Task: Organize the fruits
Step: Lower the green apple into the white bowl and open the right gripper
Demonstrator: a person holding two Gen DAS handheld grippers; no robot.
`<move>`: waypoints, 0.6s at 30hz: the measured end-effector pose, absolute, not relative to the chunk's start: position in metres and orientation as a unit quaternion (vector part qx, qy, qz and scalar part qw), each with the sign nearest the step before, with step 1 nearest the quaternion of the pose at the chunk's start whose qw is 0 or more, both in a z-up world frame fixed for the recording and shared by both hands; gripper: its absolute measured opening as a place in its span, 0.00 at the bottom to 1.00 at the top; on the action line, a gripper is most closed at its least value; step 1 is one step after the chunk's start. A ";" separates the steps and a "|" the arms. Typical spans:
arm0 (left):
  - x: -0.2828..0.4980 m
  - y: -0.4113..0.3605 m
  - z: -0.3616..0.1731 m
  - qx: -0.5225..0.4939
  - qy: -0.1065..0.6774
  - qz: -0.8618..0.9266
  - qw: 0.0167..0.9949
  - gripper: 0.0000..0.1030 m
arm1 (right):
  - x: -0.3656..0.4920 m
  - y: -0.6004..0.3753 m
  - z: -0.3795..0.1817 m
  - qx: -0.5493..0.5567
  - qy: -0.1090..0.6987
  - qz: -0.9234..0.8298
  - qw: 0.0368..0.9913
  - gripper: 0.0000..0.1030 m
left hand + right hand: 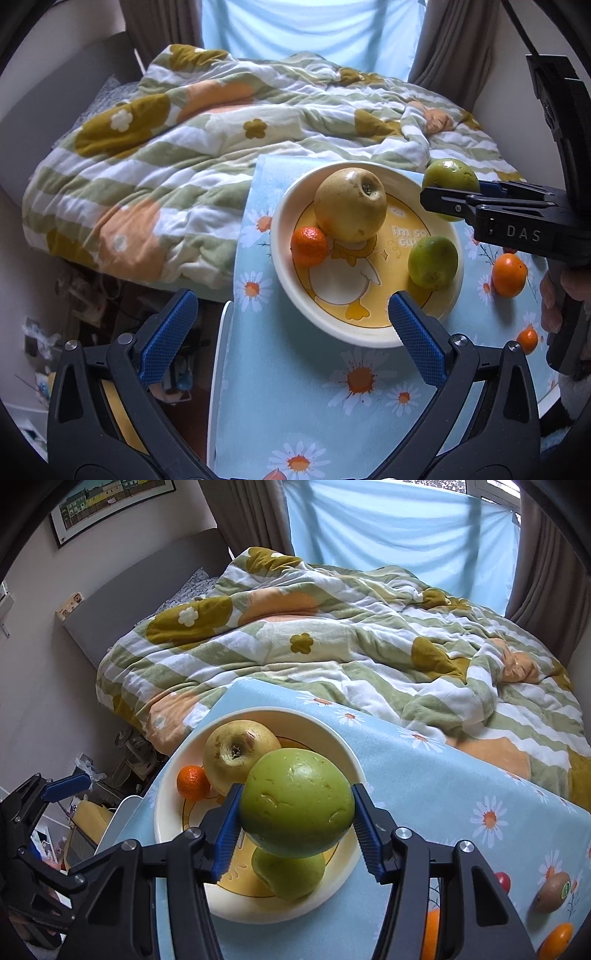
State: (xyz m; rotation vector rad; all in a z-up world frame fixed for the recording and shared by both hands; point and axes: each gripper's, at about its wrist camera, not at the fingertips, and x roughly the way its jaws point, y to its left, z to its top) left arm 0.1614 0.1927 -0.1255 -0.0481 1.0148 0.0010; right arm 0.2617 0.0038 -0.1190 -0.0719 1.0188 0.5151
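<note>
Above the plate (pixel 354 760) our right gripper (pixel 295 819) has its jaws clamped on a green apple (pixel 297 806). We'd lower it gently into the bare spot beside the other green apple (pixel 433 262); left gripper (pixel 291 332) hangs open.

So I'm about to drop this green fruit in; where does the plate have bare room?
The plate is bare at its centre over the duck print, between the mandarin and the green fruit, and along the near rim. The far-left side is crowded by the yellow apple. The right gripper holds the green fruit.
</note>
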 end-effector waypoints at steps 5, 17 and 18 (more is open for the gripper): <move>0.157 0.193 -0.129 -0.030 0.487 0.015 0.873 1.00 | 0.272 0.011 -0.131 -0.040 0.484 0.260 0.835 0.51; 0.153 0.193 -0.138 -0.046 0.494 0.035 0.868 1.00 | 0.279 0.009 -0.137 -0.035 0.458 0.279 0.843 0.95; 0.153 0.193 -0.139 -0.047 0.495 0.036 0.867 1.00 | 0.279 0.008 -0.137 -0.036 0.456 0.279 0.845 0.95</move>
